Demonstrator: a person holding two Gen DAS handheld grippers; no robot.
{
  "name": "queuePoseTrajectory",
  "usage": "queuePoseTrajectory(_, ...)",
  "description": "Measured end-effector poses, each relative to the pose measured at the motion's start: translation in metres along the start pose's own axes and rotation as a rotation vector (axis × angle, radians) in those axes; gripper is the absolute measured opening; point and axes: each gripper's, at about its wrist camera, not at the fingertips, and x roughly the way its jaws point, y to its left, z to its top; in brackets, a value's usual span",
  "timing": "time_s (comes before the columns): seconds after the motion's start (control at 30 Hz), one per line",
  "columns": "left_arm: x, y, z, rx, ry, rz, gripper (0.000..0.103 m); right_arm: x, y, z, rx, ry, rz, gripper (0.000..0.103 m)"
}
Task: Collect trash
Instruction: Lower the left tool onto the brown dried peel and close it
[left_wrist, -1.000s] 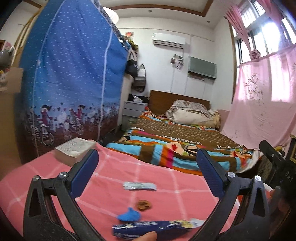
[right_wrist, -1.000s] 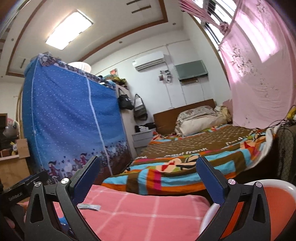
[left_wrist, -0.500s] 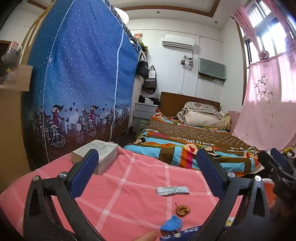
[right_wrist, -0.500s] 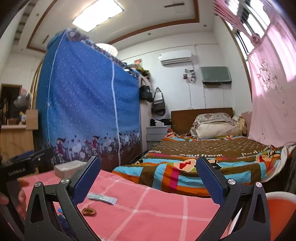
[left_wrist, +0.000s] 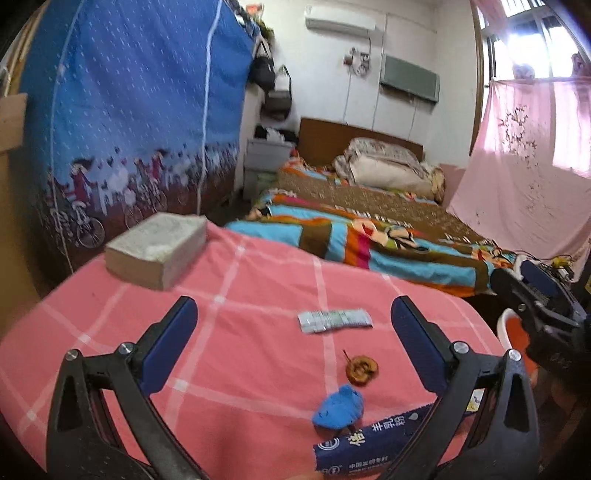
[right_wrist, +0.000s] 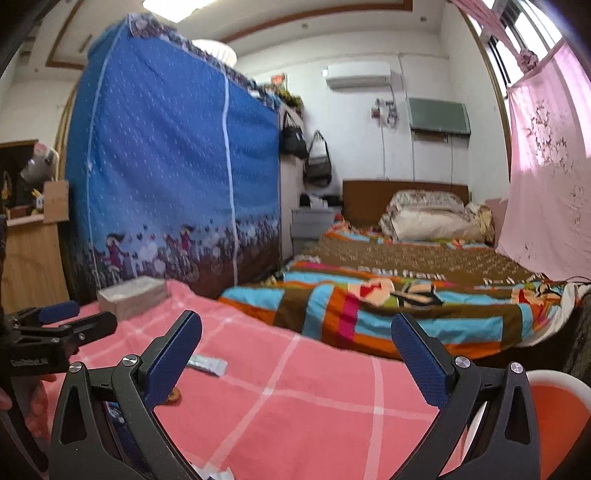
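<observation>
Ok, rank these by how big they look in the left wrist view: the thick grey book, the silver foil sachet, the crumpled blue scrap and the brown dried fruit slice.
1. Thick grey book.
2. Silver foil sachet.
3. Crumpled blue scrap, though it lies nearer the camera, which may flatter it.
4. Brown dried fruit slice.

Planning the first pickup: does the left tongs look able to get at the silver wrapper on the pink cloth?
Probably yes. The left tongs are open, and the silver wrapper lies flat ahead between their fingers, apart from the brown scrap, with nothing over it.
</observation>
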Motion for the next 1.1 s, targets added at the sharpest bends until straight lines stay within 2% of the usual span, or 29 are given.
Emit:
queuePoseTrajectory(0.17,0.014,-0.006,-0.005,0.026,0.104,-0.034,0.099,0.013,-0.003,-0.005,0.004,0.106,-0.026,0.103)
queuePoseTrajectory(0.37,0.033,-0.017,-0.011,0.070,0.226,-0.088,0.081,0.036,-0.015,-0.015,0.049,0.274,-0.018,0.103)
queuePoseTrajectory(0.53,0.054,-0.031,-0.018,0.128,0.352,-0.134,0.055,0.052,-0.019,-0.026,0.075,0.391,0.009,0.103)
queuePoseTrajectory(0.57,0.056,-0.034,-0.019,0.139,0.366,-0.134,0.053,0.054,-0.019,-0.028,0.076,0.408,0.014,0.103)
queuePoseTrajectory(0.67,0.055,-0.040,-0.020,0.166,0.369,-0.135,0.047,0.057,-0.019,-0.031,0.077,0.433,0.022,0.103)
queuePoseTrajectory(0.87,0.050,-0.044,-0.022,0.193,0.368,-0.160,0.027,0.060,-0.019,-0.033,0.086,0.465,0.028,0.103)
queuePoseTrajectory(1.1,0.050,-0.038,-0.020,0.169,0.356,-0.150,0.025,0.062,-0.020,-0.033,0.087,0.482,0.033,0.103)
